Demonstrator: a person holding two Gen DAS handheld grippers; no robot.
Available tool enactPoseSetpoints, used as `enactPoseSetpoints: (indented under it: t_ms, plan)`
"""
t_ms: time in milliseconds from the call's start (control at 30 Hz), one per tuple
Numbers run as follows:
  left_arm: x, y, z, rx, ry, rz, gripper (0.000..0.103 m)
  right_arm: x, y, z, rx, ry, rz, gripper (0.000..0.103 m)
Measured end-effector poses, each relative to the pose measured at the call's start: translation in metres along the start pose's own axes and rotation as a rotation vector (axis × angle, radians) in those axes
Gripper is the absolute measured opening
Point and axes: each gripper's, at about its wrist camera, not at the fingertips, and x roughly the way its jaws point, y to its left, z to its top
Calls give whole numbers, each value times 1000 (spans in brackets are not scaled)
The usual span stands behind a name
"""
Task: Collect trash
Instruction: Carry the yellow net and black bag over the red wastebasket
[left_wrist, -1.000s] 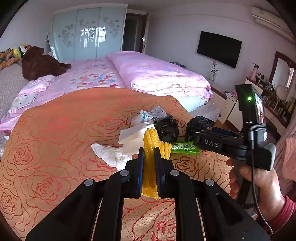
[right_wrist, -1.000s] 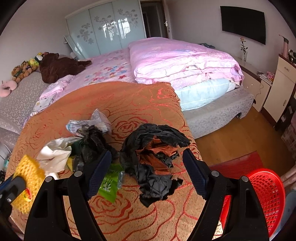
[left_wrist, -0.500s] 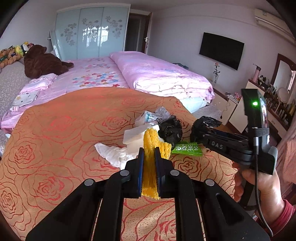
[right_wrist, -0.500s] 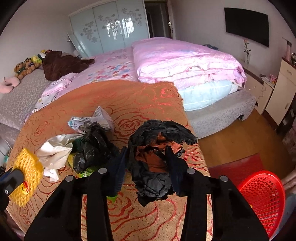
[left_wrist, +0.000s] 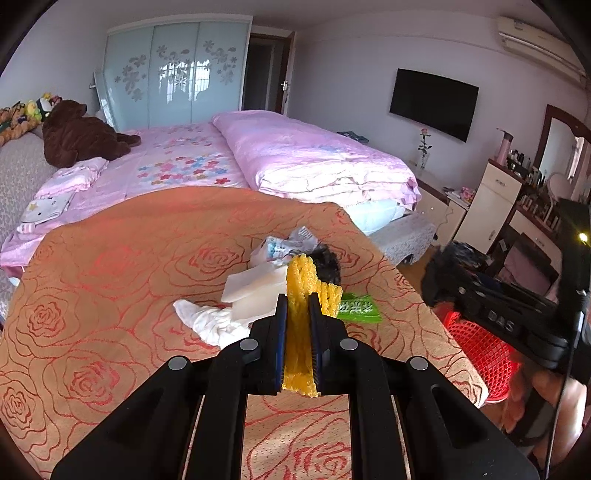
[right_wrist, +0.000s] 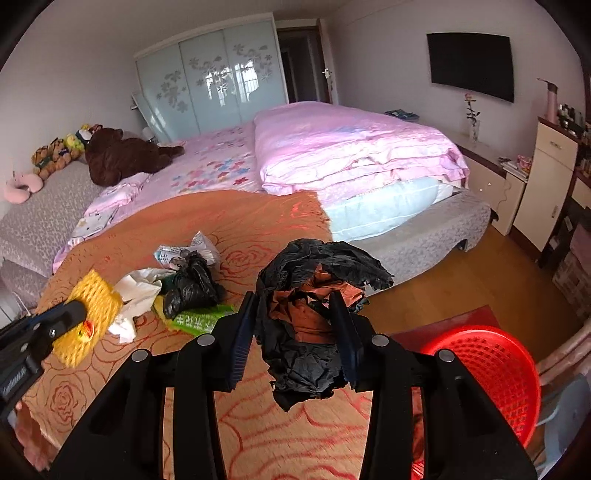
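Black bag (right_wrist: 314, 314): a crumpled plastic bag, black outside and brown inside; I judge it very light, soft and without fixed form, so it can slip if only a thin edge is pinched. The best place to take it is the thick bunched middle.
Right tool (right_wrist: 295, 332): its jaws have just been closing and now grasp the black bag by the middle; the bag is lifted off the orange cover (left_wrist: 110, 277), with loose ends hanging below the jaws.
Yellow foam net (left_wrist: 301, 314): light, springy, easy to squeeze; I judge it will not break.
Left tool (left_wrist: 298, 325): clenched almost fully on the yellow foam net, which stands up between the pads above the bed.
Red basket (right_wrist: 491, 365): on the floor, below and to the right of the right tool; probably the place for the trash.
Trash remaining: white paper (left_wrist: 255, 291), green wrapper (left_wrist: 358, 308), 1 small black bag (right_wrist: 190, 284) and a printed wrapper (right_wrist: 184, 253) lie close together on the orange cover.
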Motion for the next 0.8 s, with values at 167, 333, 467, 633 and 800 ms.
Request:
enactPoseSetpoints:
  t_ms: [167,333,467,633,800]
  plan:
    - [-2,-10,4,12,-10,-17,10,-25,-11,-5,14,-30,-20,39]
    - [-2,-28,7,40,-18,-40,10,-50,-22,-6,9,-71,-61,39]
    - [0,-45,9,71,-23,-61,10,-68,-31,-7,11,-105,-91,39]
    - [4,-65,13,95,-21,-99,10,-85,-45,-10,8,-140,-148,39]
    - [8,-89,14,121,-17,-136,10,-95,-63,-15,27,-152,-188,39]
